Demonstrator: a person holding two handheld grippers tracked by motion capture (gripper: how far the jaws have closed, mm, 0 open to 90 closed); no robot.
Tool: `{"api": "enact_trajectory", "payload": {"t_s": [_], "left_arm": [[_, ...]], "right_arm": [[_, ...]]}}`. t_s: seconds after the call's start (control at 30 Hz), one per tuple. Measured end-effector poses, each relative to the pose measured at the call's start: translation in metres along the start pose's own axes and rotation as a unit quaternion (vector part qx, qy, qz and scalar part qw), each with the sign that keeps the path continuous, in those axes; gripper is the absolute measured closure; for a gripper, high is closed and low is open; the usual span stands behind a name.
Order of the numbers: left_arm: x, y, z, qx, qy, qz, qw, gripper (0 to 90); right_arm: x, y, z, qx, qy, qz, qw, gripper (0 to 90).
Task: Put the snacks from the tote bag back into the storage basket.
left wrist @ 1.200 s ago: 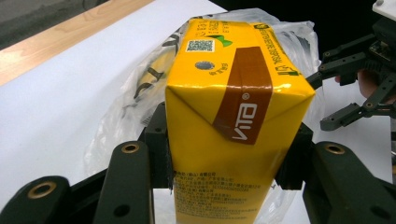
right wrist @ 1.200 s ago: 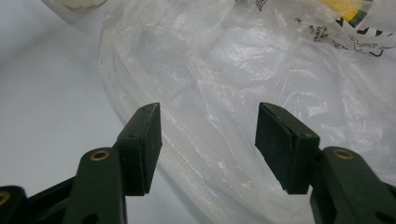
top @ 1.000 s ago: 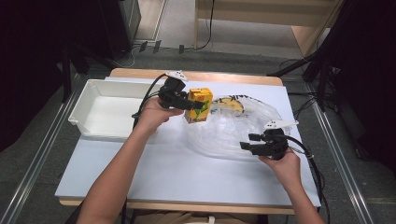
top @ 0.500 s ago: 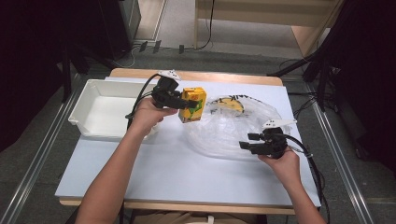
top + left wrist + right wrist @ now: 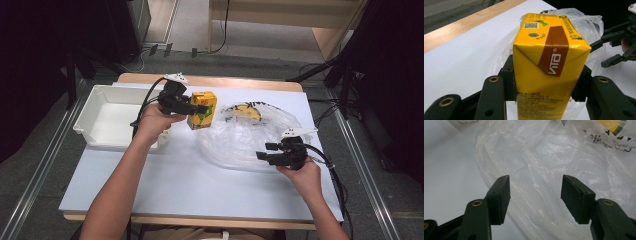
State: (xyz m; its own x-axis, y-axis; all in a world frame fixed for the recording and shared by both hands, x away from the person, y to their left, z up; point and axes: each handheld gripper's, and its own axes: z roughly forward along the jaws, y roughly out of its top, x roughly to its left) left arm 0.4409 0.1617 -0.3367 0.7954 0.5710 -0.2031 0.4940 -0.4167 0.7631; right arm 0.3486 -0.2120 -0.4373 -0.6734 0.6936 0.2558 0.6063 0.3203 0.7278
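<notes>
The yellow Vita drink carton (image 5: 202, 110) hangs upright above the desk (image 5: 165, 190), between the white tray (image 5: 107, 117) at nine o'clock and the clear plastic bag (image 5: 250, 137) at three o'clock. The left tool (image 5: 196, 107) has it clamped across its two narrow sides, pads (image 5: 509, 82) pressed flat on the lower body. To do this carry well, keep the carton level, hold the squeeze steady so the thin walls do not buckle, and lift it over the tray's near wall before lowering. The right tool (image 5: 263, 151) rests at the bag's five o'clock edge, jaws wide apart and empty. Compared with half a second ago, the carton has drifted slightly toward the tray; the right tool has not moved.
</notes>
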Motion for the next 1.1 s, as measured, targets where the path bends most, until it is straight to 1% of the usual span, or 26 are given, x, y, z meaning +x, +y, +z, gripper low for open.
{"api": "enact_trajectory", "payload": {"t_s": [0.17,0.33,0.47,0.53,0.6,0.87,0.93,1.0,1.1], "left_arm": [[0.003,0.000,-0.004,-0.001,0.003,-0.002,1.0000,52.2],[0.007,-0.001,-0.007,0.000,0.000,-0.012,0.9999,52.2],[0.010,-0.001,-0.012,-0.005,0.003,-0.016,0.9998,52.1],[0.011,-0.001,-0.015,-0.009,0.008,-0.015,0.9998,52.1],[0.012,-0.002,-0.018,-0.015,0.009,-0.015,0.9997,52.2],[0.017,-0.003,-0.028,-0.021,0.016,-0.016,0.9995,52.1],[0.018,-0.003,-0.030,-0.023,0.014,-0.021,0.9994,52.1],[0.019,-0.003,-0.033,-0.025,0.018,-0.020,0.9993,52.1],[0.022,-0.003,-0.037,-0.029,0.019,-0.025,0.9991,52.1]], "right_arm": [[0.000,0.000,-0.001,0.001,-0.001,-0.001,1.0000,41.7],[0.000,0.000,-0.001,-0.002,0.000,-0.001,1.0000,41.7],[-0.001,0.000,-0.001,-0.002,-0.001,-0.001,1.0000,41.7],[0.000,0.000,-0.001,-0.002,-0.001,-0.001,1.0000,41.7],[0.000,0.000,-0.001,-0.002,-0.001,-0.002,1.0000,41.7],[0.000,0.000,-0.002,-0.002,-0.002,0.001,1.0000,41.7],[0.000,0.000,-0.002,-0.003,-0.001,0.001,1.0000,41.7],[0.000,0.000,-0.002,-0.003,-0.001,0.001,1.0000,41.7],[0.000,0.000,-0.002,-0.002,0.000,0.000,1.0000,41.7]]}}
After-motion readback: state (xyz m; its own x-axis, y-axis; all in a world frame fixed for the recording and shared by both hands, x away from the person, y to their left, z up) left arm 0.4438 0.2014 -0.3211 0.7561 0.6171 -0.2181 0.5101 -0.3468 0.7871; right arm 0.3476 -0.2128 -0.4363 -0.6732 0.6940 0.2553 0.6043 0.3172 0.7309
